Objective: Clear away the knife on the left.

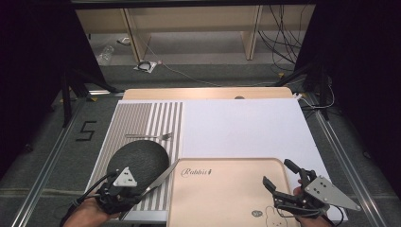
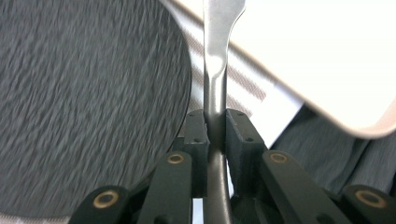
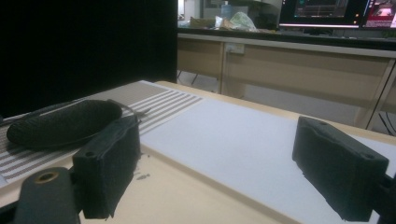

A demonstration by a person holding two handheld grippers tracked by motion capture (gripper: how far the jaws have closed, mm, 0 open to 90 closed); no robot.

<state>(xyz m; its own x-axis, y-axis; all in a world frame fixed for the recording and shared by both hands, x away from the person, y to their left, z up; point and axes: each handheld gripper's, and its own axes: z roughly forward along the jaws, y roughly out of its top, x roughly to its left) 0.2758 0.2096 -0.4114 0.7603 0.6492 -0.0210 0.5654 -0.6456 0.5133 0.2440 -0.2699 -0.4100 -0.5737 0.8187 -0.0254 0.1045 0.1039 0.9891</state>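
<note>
My left gripper [image 1: 142, 191] is shut on the handle of a silver table knife [image 1: 163, 177], whose blade points up and right over the striped placemat [image 1: 142, 116]. In the left gripper view the knife [image 2: 215, 56] runs straight out from between the jaws of my left gripper [image 2: 215, 123]. A round dark slate plate [image 1: 139, 160] lies just left of it. My right gripper [image 1: 276, 172] stands open above the right part of a beige tray [image 1: 227, 189] marked "Rabbit". Nothing is between its fingers [image 3: 112, 158].
A fork [image 1: 149, 136] lies on the striped placemat beyond the slate plate. A white board [image 1: 246, 125] covers the table behind the tray. Past the table's far edge are floor cables and wooden desk legs.
</note>
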